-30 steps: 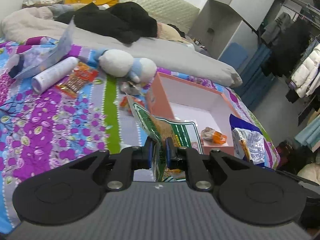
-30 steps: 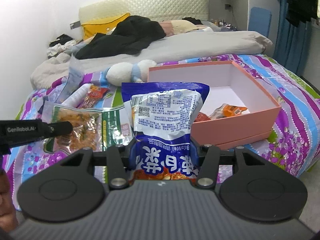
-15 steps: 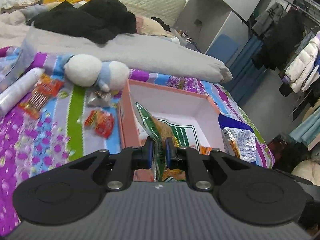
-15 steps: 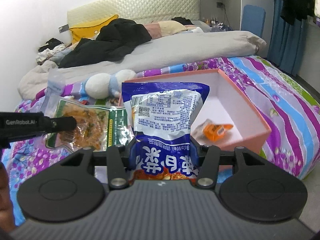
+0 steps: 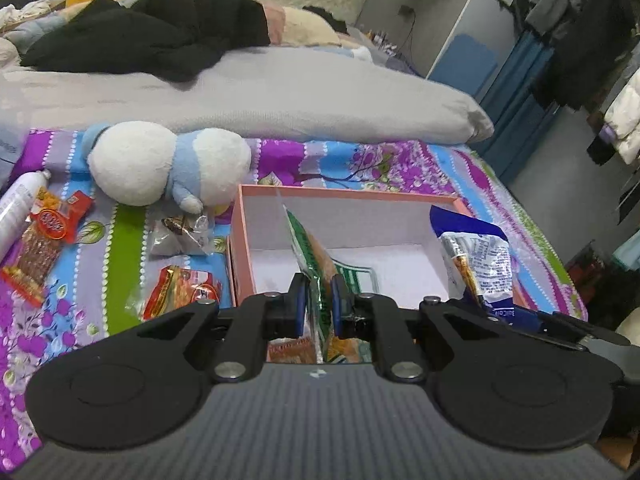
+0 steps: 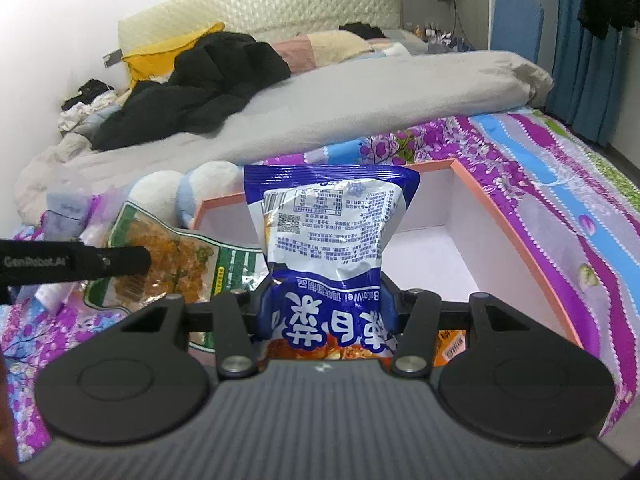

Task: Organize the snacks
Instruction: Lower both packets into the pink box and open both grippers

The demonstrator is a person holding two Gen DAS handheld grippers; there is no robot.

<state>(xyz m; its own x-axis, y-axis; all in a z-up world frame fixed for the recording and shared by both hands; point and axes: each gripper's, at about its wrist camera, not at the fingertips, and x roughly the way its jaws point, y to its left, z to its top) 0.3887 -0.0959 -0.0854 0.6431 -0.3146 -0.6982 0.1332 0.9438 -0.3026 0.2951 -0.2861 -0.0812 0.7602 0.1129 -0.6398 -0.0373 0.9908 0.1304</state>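
My left gripper (image 5: 318,300) is shut on a green and orange snack bag (image 5: 310,252), held edge-on over the near left part of the pink box (image 5: 348,193). My right gripper (image 6: 326,304) is shut on a blue and white snack bag (image 6: 324,224), held upright over the box (image 6: 516,236). The green bag also shows in the right wrist view (image 6: 168,260), and the blue bag in the left wrist view (image 5: 476,256). A small orange packet (image 6: 452,346) lies in the box.
Loose snack packets lie on the floral bedspread left of the box: a red one (image 5: 180,290), a red and brown one (image 5: 40,248), a clear one (image 5: 180,232). A plush toy (image 5: 164,164) and a white bottle (image 5: 16,208) lie beyond. A grey duvet (image 5: 280,96) covers the back.
Both grippers have moved forward with their bags, from beside and in front of the pink box to over its inside. Both grips are unchanged.
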